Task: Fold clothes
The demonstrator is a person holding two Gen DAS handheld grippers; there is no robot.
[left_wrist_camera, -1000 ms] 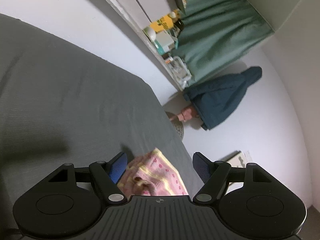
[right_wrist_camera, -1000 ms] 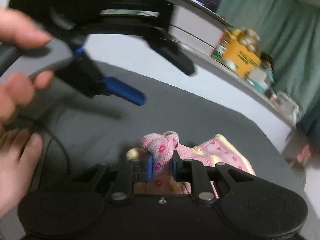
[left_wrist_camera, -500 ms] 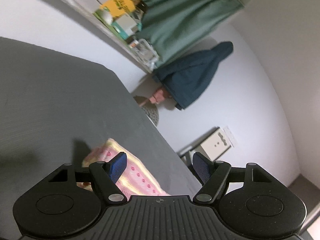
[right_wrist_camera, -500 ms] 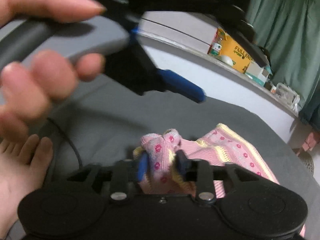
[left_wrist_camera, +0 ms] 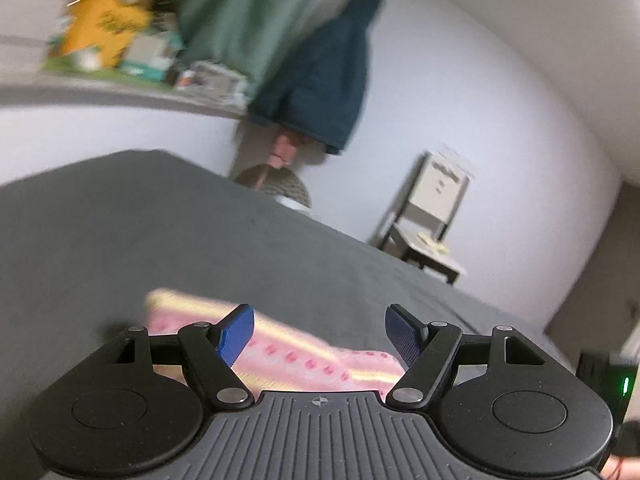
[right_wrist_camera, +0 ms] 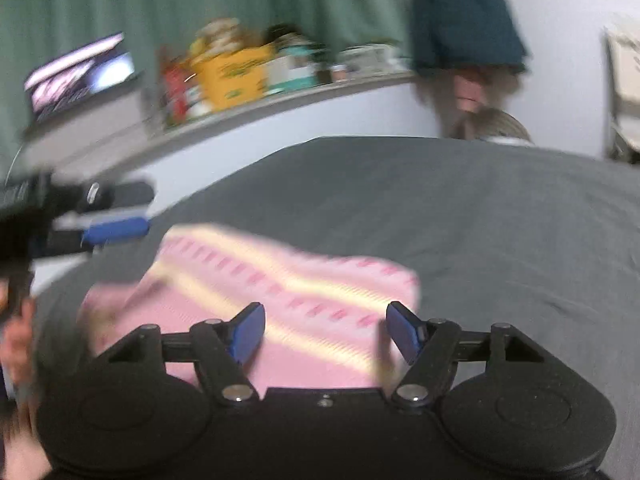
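Observation:
A pink knitted garment (right_wrist_camera: 280, 300) with yellow stripes and red dots lies flat on the dark grey bed (right_wrist_camera: 480, 220). My right gripper (right_wrist_camera: 326, 330) hovers over its near edge, jaws opening, blue pads apart and pressing on nothing. In the left wrist view the same garment (left_wrist_camera: 288, 352) lies under my left gripper (left_wrist_camera: 320, 334), which stands open above it with nothing between its pads. The left gripper's blue fingertip (right_wrist_camera: 116, 229) shows at the left of the right wrist view, with a hand (right_wrist_camera: 16, 340) below it.
A white shelf (right_wrist_camera: 256, 108) with a yellow box and small items runs behind the bed, under a green curtain (right_wrist_camera: 200, 0). A dark blue coat (left_wrist_camera: 324, 76) hangs on the wall. A small chair (left_wrist_camera: 432, 220) stands past the bed's far edge.
The right gripper let go of the bunched pink cloth and opened; the garment now lies spread flat. Both grippers rolled and swept sideways, and the left one rose.

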